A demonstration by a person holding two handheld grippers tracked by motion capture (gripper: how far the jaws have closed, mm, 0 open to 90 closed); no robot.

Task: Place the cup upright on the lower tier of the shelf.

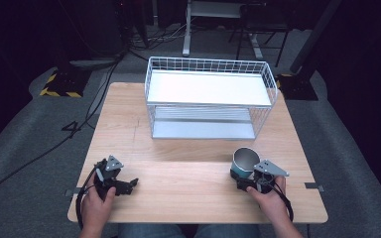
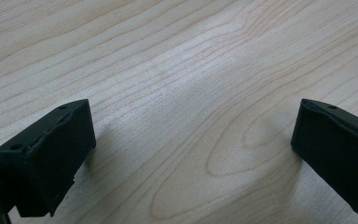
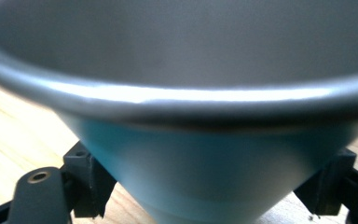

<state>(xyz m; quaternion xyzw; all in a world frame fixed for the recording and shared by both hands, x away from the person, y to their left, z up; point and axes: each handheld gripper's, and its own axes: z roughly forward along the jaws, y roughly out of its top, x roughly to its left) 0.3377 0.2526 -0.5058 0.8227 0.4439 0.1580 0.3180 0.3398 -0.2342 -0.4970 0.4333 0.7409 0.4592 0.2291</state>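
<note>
In the right gripper view the cup [image 3: 205,154] is blurred and cut off at twelve, three, six and nine o'clock, so its base and far rim cannot be seen, and it covers most of both jaws. In the high view the right gripper [image 1: 241,179] hides the cup's lower wall at five o'clock. The person's forearms are cut off at six o'clock there.
</note>
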